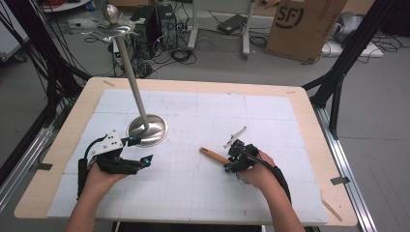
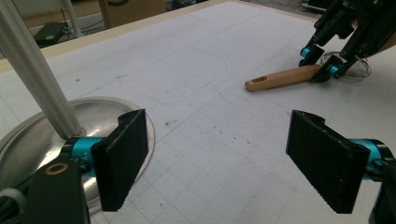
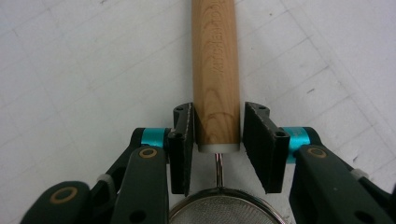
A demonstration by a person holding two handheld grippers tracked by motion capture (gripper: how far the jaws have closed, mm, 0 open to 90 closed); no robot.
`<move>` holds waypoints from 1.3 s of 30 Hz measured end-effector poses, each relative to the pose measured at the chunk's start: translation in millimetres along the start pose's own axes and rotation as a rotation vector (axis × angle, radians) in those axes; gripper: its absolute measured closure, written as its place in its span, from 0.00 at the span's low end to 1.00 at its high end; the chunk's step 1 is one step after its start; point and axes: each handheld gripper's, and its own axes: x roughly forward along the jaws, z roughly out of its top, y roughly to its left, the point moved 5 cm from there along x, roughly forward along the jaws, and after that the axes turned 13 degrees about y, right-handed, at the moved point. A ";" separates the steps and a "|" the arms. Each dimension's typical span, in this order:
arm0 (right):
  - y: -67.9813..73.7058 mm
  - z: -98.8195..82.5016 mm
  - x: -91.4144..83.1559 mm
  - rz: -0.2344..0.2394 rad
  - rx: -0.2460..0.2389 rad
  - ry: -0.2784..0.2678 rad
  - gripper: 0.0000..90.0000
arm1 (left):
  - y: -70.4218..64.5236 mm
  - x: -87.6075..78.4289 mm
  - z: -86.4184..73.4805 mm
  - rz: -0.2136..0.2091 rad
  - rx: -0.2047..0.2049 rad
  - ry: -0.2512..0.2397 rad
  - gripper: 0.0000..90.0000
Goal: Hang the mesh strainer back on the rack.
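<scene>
The high view looks down over the white gridded mat (image 1: 203, 188); both gripper views sit close, sharing the wooden handle (image 2: 282, 77).

My strainer's handle (image 3: 215, 65) is smooth, matt pale wood; its bowl (image 3: 224, 210) is fine wire mesh. My tongs' pads (image 2: 122, 154) look rough black foam. At ten o'clock, the stand's base (image 1: 153, 129) is shiny brushed metal.

Hand-held grippers: build and markings

Left gripper (image 1: 139, 150): black body, grey three-cornered plate on top, black cable trailing. Right gripper (image 3: 217, 140): black linkage arms, brass-coloured pivot rings, cyan collars behind flat black jaws. Pads (image 2: 122, 156) are coarse black foam. Forearms bare; a black strap wraps each wrist.
</scene>
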 end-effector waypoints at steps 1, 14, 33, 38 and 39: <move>1.0 1.0 -0.3 0.001 -0.001 0.016 0.71 | -0.1 0.1 0.0 0.001 0.000 0.000 0.24; 5.7 4.3 -0.9 -0.043 -0.052 0.037 0.76 | -0.1 0.2 -0.2 -0.001 -0.001 0.001 0.24; 7.9 13.8 -39.3 -0.045 -0.054 -0.290 0.76 | 0.9 -1.0 -0.4 -0.001 -0.003 -0.001 0.24; 9.5 19.9 -50.7 -0.021 -0.066 -0.384 0.76 | 1.1 -1.2 -0.3 -0.003 -0.008 -0.004 0.24; 9.9 21.9 -54.4 -0.010 -0.059 -0.408 0.76 | 1.5 -1.6 -0.3 -0.002 -0.007 -0.004 0.24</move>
